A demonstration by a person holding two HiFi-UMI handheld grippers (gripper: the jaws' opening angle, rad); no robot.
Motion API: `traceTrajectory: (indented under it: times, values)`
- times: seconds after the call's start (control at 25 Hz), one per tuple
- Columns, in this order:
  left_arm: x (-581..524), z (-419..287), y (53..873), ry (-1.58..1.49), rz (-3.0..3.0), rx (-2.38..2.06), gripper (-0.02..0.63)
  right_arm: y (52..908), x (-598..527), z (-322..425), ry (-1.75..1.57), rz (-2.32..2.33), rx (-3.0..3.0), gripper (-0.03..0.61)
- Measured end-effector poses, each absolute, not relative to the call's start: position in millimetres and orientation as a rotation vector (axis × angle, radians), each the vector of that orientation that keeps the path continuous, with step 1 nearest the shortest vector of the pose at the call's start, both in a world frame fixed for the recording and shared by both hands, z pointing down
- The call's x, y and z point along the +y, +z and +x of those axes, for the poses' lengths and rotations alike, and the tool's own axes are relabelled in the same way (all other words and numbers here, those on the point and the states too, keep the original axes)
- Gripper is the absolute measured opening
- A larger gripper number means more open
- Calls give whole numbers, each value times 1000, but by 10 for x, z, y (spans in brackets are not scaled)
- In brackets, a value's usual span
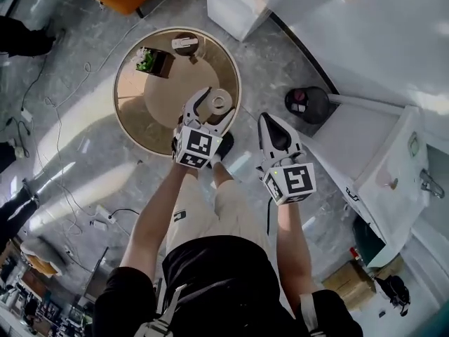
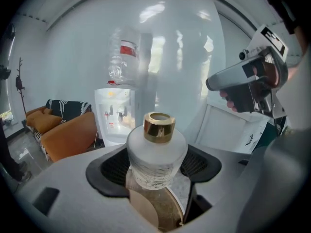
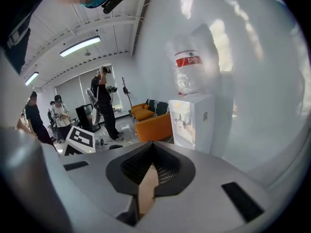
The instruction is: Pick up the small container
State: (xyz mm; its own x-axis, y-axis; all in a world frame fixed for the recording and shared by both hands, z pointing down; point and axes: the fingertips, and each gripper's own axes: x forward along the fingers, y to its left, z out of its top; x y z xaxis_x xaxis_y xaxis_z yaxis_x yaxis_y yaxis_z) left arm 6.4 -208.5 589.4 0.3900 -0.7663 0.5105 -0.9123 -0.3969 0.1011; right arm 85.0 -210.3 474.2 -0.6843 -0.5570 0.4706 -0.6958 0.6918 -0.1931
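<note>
Rd table (image 1: 137, 121) is noted at L of head view. L gripper (image 1: 217, 104) is reached over its near-R part, and the small container (image 1: 219, 102) is found right between the jaws, not off to either side. In left gripper view the container (image 2: 157, 152) is seen upright, w/ frosted body and gold collar up. Its long axis is vertical, across the line of the jaws. L gripper (image 2: 157, 166) is spread to just the body's width w/ both sides met, so it is judged clamped on the container. Whether the base is clear of the table can't be told. R gripper (image 1: 270, 121) is held just R, over floor (image 1: 70, 83). Its jaws (image 3: 148, 171) are pressed together on nothing. The lift is judged an L-side job: straight up, axis kept vertical.
</note>
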Motion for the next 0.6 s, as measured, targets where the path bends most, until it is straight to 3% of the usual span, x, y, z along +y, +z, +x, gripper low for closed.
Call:
traceTrajectory:
  times: [0.6]
  values:
    - [-1881,2,4265,456,2232,-1578,334,3698,-2093,1044,358,1003,-2643,3]
